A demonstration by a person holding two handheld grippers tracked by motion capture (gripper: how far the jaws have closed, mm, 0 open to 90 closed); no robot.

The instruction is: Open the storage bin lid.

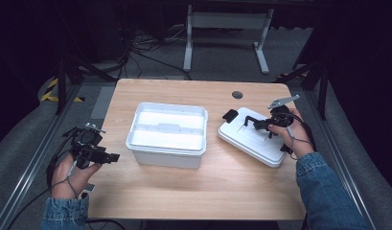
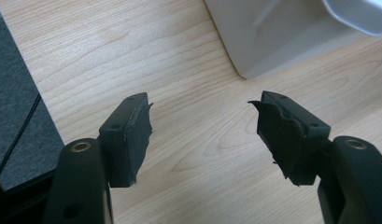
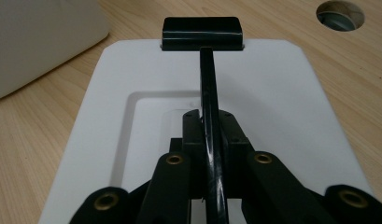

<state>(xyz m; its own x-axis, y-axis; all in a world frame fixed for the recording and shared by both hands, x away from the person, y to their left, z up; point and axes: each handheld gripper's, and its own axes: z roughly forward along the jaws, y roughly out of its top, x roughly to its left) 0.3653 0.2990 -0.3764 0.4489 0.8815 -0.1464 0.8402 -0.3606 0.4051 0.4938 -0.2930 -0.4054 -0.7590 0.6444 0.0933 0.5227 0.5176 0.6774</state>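
Black on white: squeezing the thin black handle [image 3: 208,88] of the white lid [image 3: 291,93] with the right tongs [image 3: 208,126], with both jaws shut tight on it, one from each side. Holding the lid by that handle on the right side of the wooden table [image 1: 208,191], near the white box [image 1: 165,147] but not touching it, and just in front of the little round hole [image 1: 237,95] in the wood. Hard to tell whether lying flat on the table or tipping up a little.

Keeping the left tongs [image 2: 202,126] open wide, with nothing between the jaws. Hovering them over the left edge of the table, close to a corner of the box but not touching it.

Looking like the start of the job: getting a good hold on the lid, most likely for putting it on the open box.

Next, probably lifting the lid off the wood and carrying it over to the box. Then turning it so the edges line up with the rim, and lowering it flat. Needing a strong squeeze all the way, since such a thin handle could let the lid swing or tip. Maybe also bringing the left tongs in for steadying the box while pressing the lid down.
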